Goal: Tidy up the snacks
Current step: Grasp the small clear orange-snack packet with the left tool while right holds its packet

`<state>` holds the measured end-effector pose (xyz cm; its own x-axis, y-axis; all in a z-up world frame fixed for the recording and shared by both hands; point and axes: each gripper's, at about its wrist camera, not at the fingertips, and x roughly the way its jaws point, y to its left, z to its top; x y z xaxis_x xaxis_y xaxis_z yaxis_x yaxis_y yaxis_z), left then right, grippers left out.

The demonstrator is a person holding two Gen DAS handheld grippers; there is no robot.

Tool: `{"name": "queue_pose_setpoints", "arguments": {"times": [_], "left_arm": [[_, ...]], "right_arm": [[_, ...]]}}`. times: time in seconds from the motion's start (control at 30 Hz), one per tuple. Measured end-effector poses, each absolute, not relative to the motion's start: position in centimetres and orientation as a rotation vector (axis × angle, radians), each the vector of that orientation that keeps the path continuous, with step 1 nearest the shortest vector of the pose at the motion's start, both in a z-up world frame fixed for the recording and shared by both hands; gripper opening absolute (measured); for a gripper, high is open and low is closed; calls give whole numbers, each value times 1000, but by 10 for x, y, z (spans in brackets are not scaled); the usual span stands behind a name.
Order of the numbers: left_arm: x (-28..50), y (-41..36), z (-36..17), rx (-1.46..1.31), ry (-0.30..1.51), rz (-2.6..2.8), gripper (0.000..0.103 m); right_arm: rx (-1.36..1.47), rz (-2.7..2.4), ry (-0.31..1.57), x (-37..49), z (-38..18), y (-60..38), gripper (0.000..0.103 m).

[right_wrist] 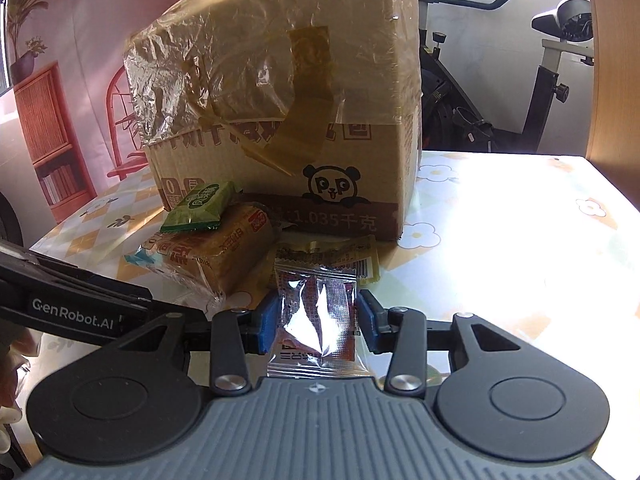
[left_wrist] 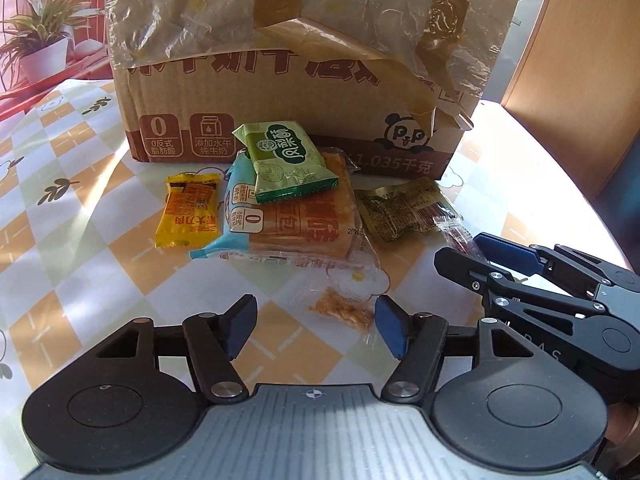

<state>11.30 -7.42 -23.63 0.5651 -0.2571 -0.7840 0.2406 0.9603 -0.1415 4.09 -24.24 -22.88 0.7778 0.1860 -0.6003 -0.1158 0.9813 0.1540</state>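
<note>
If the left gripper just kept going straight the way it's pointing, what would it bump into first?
Most likely the small clear packet of crumbly snack, lying on the table just ahead of the open left gripper, near its right finger. Behind it comes the bagged bread loaf, then the cardboard box. Depth is hard to judge.

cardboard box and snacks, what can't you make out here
- Cardboard box: top cut off by the frame edge in the left wrist view; contents hidden.
- Bread pack: label partly covered by the green packet.
- Clear sachet between the right gripper pads: glare blurs its print.
</note>
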Motion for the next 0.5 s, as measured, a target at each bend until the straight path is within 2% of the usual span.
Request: {"name": "queue_pose_setpoints", "arguments": {"times": [0.5], "left_arm": [[110,-46,-232,-82,944,-162,68]], "right_arm": [[114,180,674,43,-231,-242,44]]}}
